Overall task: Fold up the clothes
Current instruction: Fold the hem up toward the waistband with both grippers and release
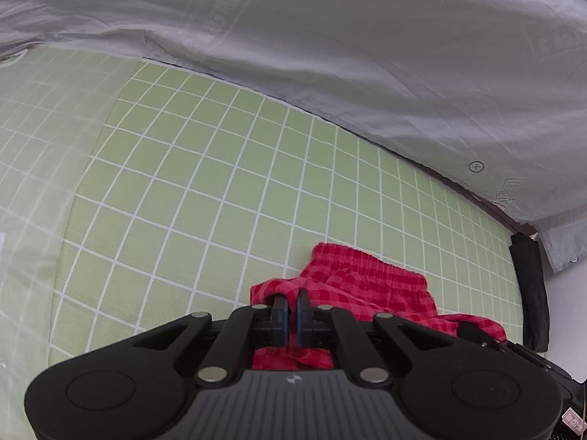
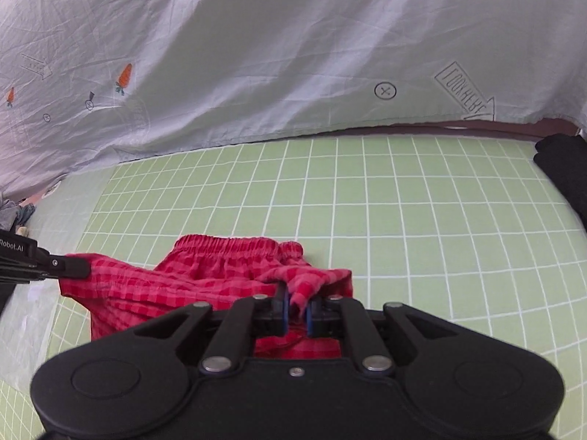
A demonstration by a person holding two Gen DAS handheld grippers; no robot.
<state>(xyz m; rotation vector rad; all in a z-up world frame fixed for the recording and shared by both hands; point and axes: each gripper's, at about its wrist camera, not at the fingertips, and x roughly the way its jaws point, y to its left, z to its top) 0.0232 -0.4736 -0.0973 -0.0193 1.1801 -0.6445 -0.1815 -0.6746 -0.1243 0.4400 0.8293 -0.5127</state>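
Left wrist view: your left gripper (image 1: 292,302) has its blue-padded fingers (image 1: 284,311) drawn nearly together on a bunched fold of the red checked shorts (image 1: 367,286); the cloth runs between the pads and down beneath the tool; the elastic waistband lies just beyond, flat on the green grid sheet (image 1: 220,183); to the right, the other tool's black body overlaps the far corner of the garment. A dark grey cloth (image 1: 532,286) hangs along the sheet's right edge; a pale printed duvet (image 1: 367,55) with carrots and arrows rises behind.

In the right wrist view, your right gripper (image 2: 298,306) is likewise pinched narrow on a raised corner of the shorts (image 2: 205,275), fabric caught between its fingers (image 2: 309,315); the shorts spread leftward across the sheet (image 2: 440,201), waistband away from you; your left gripper (image 2: 73,268) enters from the left edge, clamped on the opposite corner; the cloth between both tools is lifted slightly and taut; the duvet (image 2: 256,55) slopes up beyond the sheet.
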